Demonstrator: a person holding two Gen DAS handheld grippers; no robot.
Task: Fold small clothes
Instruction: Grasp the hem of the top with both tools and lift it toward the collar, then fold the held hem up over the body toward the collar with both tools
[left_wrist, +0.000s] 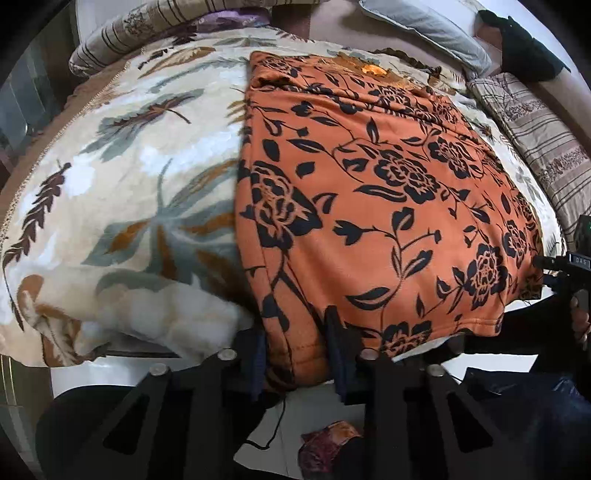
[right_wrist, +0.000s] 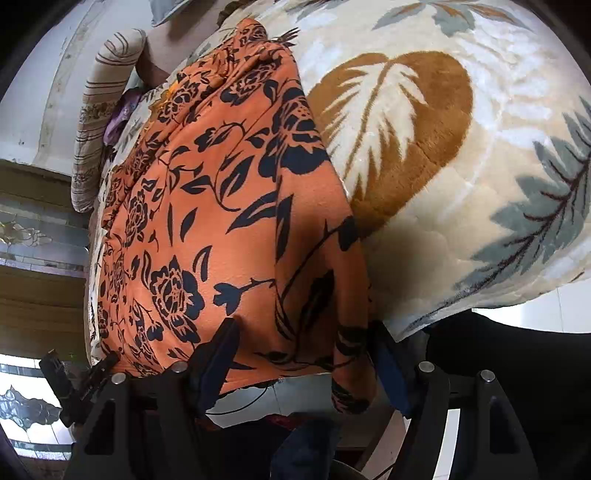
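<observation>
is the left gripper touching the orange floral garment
Touching. In the left wrist view the left gripper has the near hem of the orange floral garment bunched between its two fingers, with cloth pressed against both.

An orange garment printed with black roses and trailing leaves lies spread flat and lengthwise on the bed, folded along its left side into a long rectangle. Its near hemmed edge hangs over the bed's front edge, bunched at both near corners.
</observation>
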